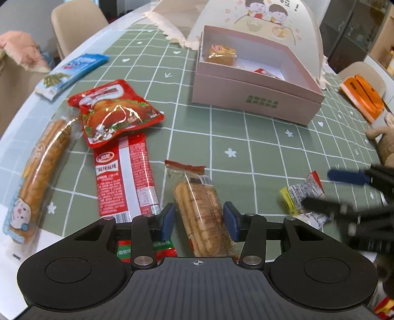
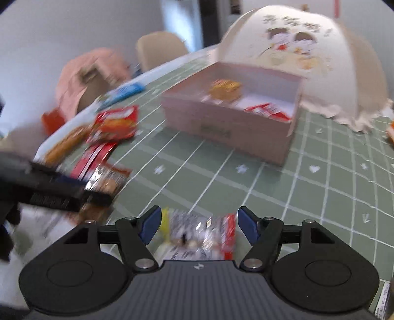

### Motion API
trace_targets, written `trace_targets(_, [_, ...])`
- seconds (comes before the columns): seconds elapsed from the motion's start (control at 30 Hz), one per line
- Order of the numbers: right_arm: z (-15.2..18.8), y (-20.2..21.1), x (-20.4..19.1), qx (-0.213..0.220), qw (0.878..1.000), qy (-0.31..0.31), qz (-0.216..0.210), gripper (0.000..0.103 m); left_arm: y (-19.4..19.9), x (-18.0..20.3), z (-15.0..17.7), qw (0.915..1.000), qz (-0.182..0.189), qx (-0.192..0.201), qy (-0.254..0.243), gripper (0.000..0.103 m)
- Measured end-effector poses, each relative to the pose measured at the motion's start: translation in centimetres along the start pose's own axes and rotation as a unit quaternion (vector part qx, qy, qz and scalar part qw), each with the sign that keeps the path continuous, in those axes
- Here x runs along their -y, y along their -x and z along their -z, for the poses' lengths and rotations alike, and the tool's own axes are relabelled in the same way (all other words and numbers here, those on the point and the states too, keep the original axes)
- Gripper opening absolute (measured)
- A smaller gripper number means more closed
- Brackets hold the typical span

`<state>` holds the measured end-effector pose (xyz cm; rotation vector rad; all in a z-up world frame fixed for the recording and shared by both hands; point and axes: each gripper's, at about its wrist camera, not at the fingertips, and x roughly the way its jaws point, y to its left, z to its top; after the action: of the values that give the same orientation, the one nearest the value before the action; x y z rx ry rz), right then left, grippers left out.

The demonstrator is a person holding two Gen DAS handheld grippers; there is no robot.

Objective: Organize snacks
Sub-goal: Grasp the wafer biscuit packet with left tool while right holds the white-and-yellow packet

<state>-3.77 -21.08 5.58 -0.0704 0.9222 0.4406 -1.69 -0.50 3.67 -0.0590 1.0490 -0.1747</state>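
- Currently, a biscuit pack (image 1: 203,211) in clear wrap lies on the bench (image 1: 246,147) between the blue pads of the left tool (image 1: 199,219).
- Its pads stand just beside the pack's two long sides; whether they already press on the wrap I cannot tell.
- To the right, a small silver pack (image 2: 197,229) with yellow and red ends lies between the fingers of the right tool (image 2: 198,225).
- That tool is released: a clear gap shows on each side of the pack. This view is blurred.
- Further off stands the pink box (image 1: 256,98), open at the top, well apart from both packs.
- Inside it already lie a brown pastry (image 1: 221,54) and a red packet (image 1: 267,73), so the sorting is partly done.
- At the left, more snacks wait on the bench: a red chicken pouch (image 1: 115,113), a long red stick pack (image 1: 125,177), a long bread roll (image 1: 41,172) and a blue wrapper (image 1: 71,71).
- Behind the box rises a white food cover (image 1: 270,19) with a cartoon print.
- Judged from this, the step in hand is picking up: each tool is set over a snack to be carried to the box.
- Next, each tool needs to clench gently on its pack, lift it clear of the bench, and carry it over the box wall before letting go.
- Crinkly wrap may slip, so a centred grip seems wise.
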Motion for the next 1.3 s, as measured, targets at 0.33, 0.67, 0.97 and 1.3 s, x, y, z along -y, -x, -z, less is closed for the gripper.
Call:
trace_targets(0.33, [1.6, -1.5, -0.3, -0.01, 0.999, -0.007, 0.053, 0.081, -1.1, 2.1, -0.6, 0.9987, -0.019, -0.007, -0.048, 0.047])
trace_targets(0.67, [2.5, -0.8, 0.0, -0.012, 0.998, 0.032, 0.05, 0.083, -1.2, 1.9, -0.6, 0.9985, -0.01, -0.008, -0.053, 0.046])
trace_targets(0.97, [3.6, 0.9, 3.0, -0.022, 0.998, -0.011, 0.065, 0.083, -1.1, 2.2, -0.4, 0.9983, -0.013, -0.005, -0.057, 0.046])
trace_targets(1.3, [3.9, 3.3, 3.2, -0.039, 0.994, -0.079, 0.062, 0.083, -1.1, 2.0, -0.6, 0.9992, -0.01, -0.006, -0.039, 0.046])
